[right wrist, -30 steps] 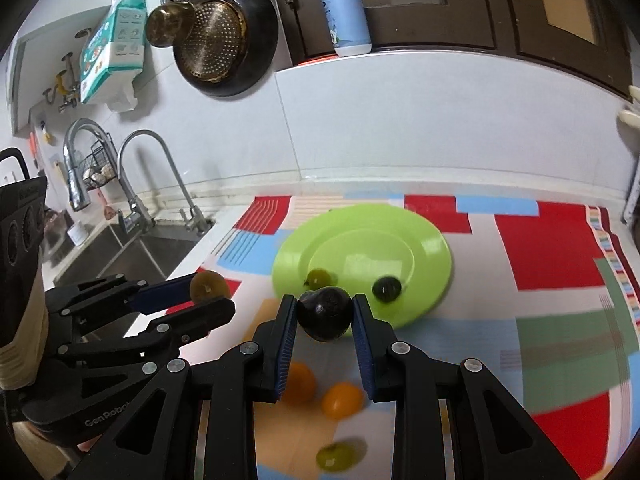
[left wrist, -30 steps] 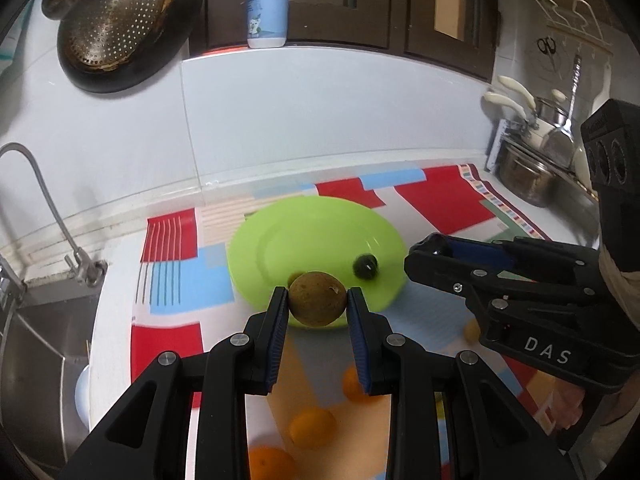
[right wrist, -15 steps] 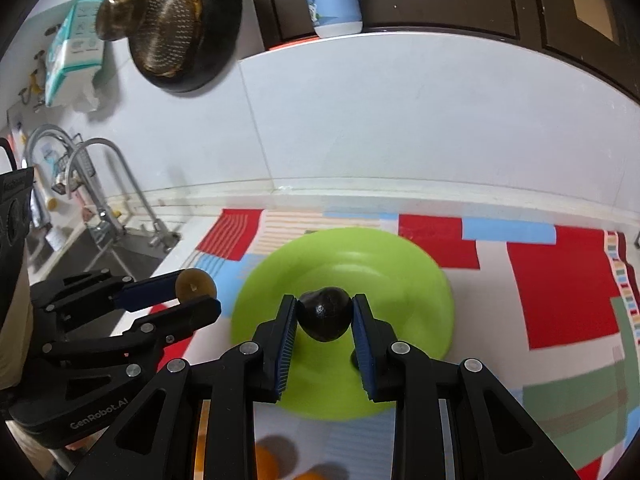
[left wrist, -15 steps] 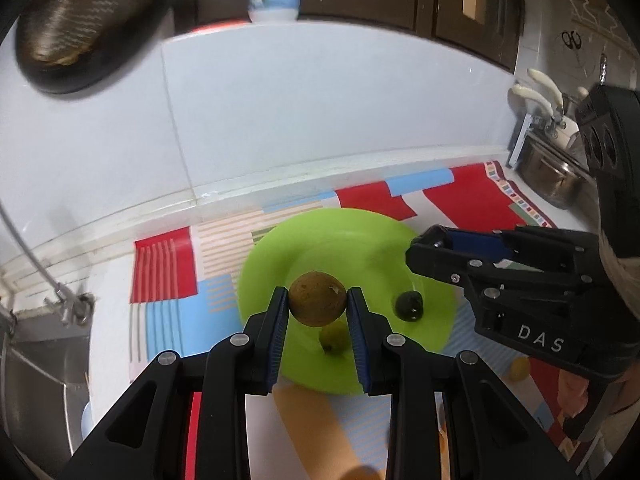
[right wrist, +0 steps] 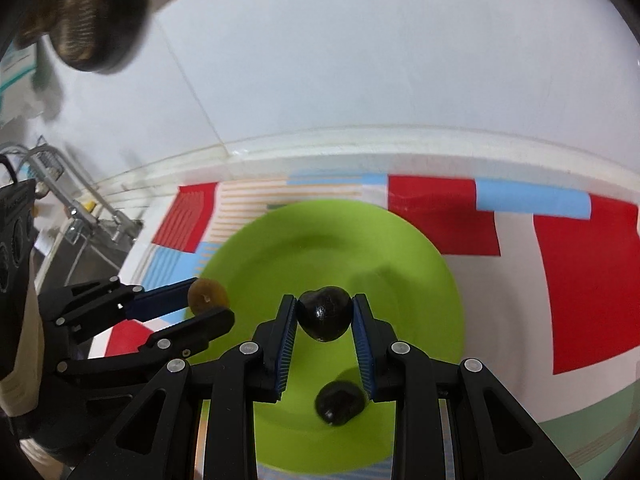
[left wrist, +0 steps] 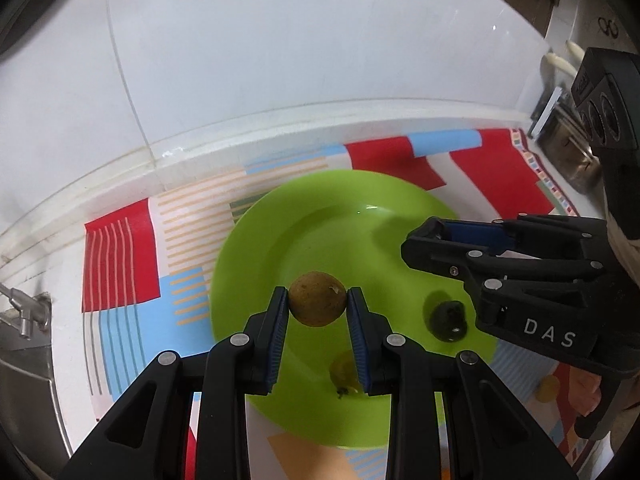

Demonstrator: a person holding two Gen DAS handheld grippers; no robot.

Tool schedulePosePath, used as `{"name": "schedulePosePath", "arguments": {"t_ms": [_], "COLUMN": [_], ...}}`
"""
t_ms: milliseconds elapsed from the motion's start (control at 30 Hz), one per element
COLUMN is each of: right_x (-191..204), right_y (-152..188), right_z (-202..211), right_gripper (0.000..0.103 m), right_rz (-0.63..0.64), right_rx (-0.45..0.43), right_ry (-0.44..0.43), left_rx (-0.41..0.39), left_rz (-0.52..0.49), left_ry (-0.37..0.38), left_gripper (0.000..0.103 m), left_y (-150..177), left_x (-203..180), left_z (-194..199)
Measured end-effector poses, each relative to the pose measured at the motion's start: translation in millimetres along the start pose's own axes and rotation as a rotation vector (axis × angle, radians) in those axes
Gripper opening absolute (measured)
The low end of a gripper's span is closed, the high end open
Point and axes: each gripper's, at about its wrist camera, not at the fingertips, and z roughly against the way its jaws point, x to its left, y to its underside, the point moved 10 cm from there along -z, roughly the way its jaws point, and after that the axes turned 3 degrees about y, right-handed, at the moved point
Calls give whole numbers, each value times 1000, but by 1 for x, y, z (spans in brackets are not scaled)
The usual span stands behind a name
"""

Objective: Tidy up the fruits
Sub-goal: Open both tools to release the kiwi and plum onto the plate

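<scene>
My left gripper (left wrist: 318,306) is shut on a round brown fruit (left wrist: 317,298) and hangs over the near left part of the lime green plate (left wrist: 276,232). In the right wrist view that brown fruit (right wrist: 207,295) and the left gripper (right wrist: 208,300) sit at the plate's left rim. My right gripper (right wrist: 324,316) is shut on a dark, almost black fruit (right wrist: 325,313) above the middle of the green plate (right wrist: 420,264). On the plate lie a second dark fruit (right wrist: 340,402), also seen as dark fruit (left wrist: 447,317), and a yellowish green fruit (left wrist: 343,372).
The plate rests on a cloth (left wrist: 120,256) patterned in red, blue and white along a white tiled wall. A steel sink (right wrist: 86,252) with taps lies at the left. A small orange fruit (left wrist: 548,387) lies on the cloth at the right. A dark pan (right wrist: 88,12) hangs on the wall.
Both grippers have moved forward and down over the green plate, each keeping its fruit. The plate now fills more of both views and the loose orange fruits near the front have dropped out of sight.
</scene>
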Motion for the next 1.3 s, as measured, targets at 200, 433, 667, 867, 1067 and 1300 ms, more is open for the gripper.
{"name": "schedulePosePath", "arguments": {"t_ms": [200, 433, 667, 867, 1067, 1300], "right_x": [-5, -8, -7, 3, 14, 26], "right_y": [6, 9, 8, 9, 17, 38], "right_z": [-14, -17, -4, 20, 55, 94], "right_gripper": [29, 30, 38, 38, 38, 49], "right_rz": [-14, -16, -4, 27, 33, 32], "right_rx": [39, 56, 37, -5, -65, -125], "right_ry": [10, 26, 50, 57, 69, 76], "left_rx": [25, 39, 19, -31, -98, -183], "left_rz": [3, 0, 20, 35, 55, 55], "left_ry": [2, 6, -6, -41, -71, -163], "left_gripper": [30, 31, 36, 44, 56, 64], "left_y": [-2, -2, 1, 5, 18, 39], "left_x": [2, 0, 0, -1, -4, -6], "left_z": [-11, -12, 3, 34, 76, 125]}}
